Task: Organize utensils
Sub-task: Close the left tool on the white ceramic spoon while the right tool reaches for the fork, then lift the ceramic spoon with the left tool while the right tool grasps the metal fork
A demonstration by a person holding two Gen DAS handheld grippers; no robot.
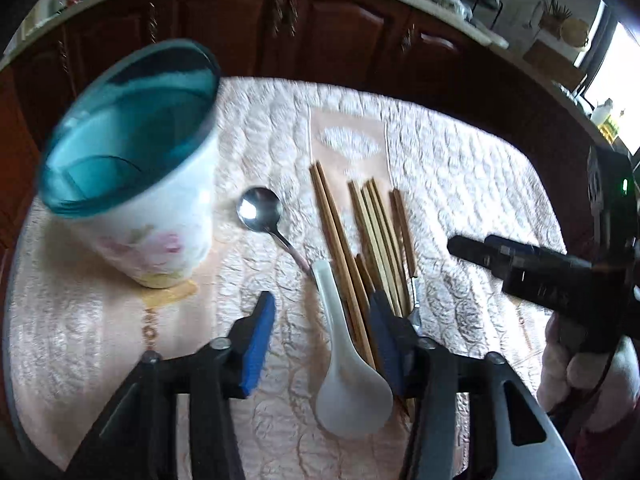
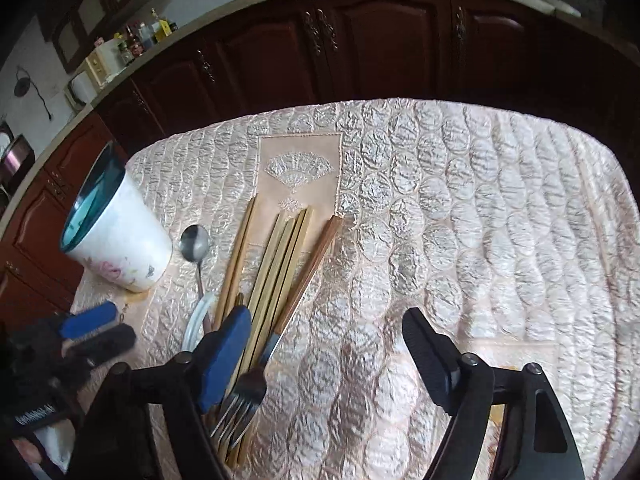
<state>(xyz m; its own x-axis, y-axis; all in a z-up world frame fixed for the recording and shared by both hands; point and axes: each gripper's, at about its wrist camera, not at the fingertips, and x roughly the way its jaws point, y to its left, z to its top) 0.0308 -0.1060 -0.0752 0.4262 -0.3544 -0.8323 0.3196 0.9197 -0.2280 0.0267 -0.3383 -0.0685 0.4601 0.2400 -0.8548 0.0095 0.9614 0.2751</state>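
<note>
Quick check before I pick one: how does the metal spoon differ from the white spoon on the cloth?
The metal spoon is shiny steel with a thin handle; the white spoon is matte, thick and looks ceramic. The metal spoon's bowl lies at the far end, near the cup; the white spoon's bowl lies at the near end, between the left gripper's fingers. Both lie flat on the cloth, beside the chopsticks.

One cup, two spoons, one fork.
</note>
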